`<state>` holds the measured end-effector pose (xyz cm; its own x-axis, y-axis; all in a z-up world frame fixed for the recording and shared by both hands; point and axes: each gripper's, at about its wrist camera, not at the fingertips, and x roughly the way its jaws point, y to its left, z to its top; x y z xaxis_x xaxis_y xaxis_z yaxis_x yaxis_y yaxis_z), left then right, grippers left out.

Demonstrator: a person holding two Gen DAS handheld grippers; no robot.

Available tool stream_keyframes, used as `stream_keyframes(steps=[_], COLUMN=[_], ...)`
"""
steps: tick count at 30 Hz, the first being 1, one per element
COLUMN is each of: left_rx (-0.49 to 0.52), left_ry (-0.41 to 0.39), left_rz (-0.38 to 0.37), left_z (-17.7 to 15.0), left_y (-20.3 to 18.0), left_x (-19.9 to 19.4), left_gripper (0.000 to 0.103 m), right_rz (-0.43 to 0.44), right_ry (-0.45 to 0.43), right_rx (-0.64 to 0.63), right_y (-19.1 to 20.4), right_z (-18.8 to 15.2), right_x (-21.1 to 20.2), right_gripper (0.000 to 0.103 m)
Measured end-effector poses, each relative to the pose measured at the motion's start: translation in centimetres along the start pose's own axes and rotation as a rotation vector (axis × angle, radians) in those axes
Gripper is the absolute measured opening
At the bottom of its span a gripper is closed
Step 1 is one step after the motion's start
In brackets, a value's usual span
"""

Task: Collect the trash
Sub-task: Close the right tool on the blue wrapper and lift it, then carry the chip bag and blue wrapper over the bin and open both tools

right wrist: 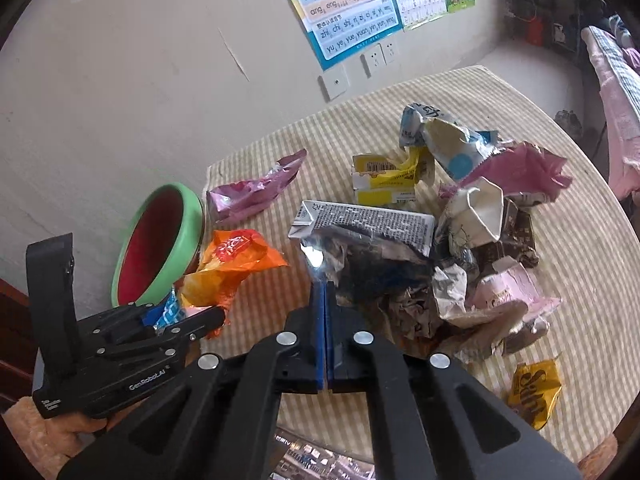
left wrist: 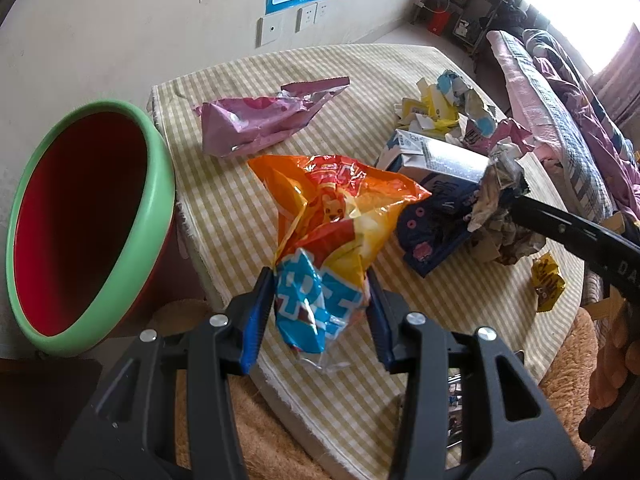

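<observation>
My left gripper (left wrist: 320, 280) is shut on the blue end of an orange snack bag (left wrist: 336, 208), held over the table's left edge; the bag also shows in the right wrist view (right wrist: 232, 268). A red bin with a green rim (left wrist: 156, 200) stands just left of the table, its rim seen too in the right wrist view (right wrist: 192, 224). My right gripper (right wrist: 325, 286) is shut on a dark crumpled wrapper (right wrist: 376, 264) next to a milk carton (right wrist: 360, 220). In the left wrist view the right gripper (left wrist: 508, 196) grips crumpled paper.
A checked tablecloth (left wrist: 248, 216) covers the round table. A pink bag (left wrist: 256, 120) lies at the back left. A heap of cartons and wrappers (right wrist: 480, 208) sits at the right. A small yellow wrapper (right wrist: 536, 388) lies near the front edge. A bed (left wrist: 560, 120) is at the right.
</observation>
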<state>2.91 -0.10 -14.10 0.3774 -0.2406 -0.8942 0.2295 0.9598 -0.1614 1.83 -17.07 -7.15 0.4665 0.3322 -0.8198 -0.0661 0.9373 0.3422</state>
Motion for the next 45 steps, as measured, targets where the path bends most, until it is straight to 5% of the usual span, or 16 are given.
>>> stream_keyframes(steps=[3,4,5,11,17,21,23,45], left_rx=[-0.003,-0.004,-0.005,-0.006,-0.009,-0.018,-0.028,-0.046], left_ry=[0.001,0.001,0.001,0.006,0.008,0.006,0.011,-0.139], left_rz=[0.001,0.001,0.002,-0.001,-0.004,0.001,0.0,0.075], left_z=[0.0,-0.1,0.0,0.0,-0.1,-0.2,-0.3,1.5], left_y=[0.1,0.1,0.2,0.3,0.4,0.7,0.9,2.1], left_x=[0.0,0.0,0.0,0.1,0.0,0.0,0.2,-4.0], left_gripper=[0.043,0.043,0.043,0.043,0.043,0.043,0.043,0.043], right_rz=[0.0,-0.006,-0.021,-0.09,-0.117,-0.069,-0.055,0.021], right_ry=[-0.021,-0.034,-0.055,-0.092,-0.004,-0.002,0.004,-0.086], right_rx=[0.036,0.042,0.04,-0.024,-0.059,-0.042,-0.043,-0.051], right_y=[-0.4,-0.5,-0.5,-0.1,-0.5,-0.8,-0.7,2.3], right_z=[-0.4,-0.5,-0.5,0.8,1.1,0.9,0.8,0.9], right_x=[-0.5,-0.7,-0.9,-0.5,2.9,2.7,2.5,-2.2], right_gripper=[0.024,0.048,0.061,0.07,0.068,0.034,0.008,0.008])
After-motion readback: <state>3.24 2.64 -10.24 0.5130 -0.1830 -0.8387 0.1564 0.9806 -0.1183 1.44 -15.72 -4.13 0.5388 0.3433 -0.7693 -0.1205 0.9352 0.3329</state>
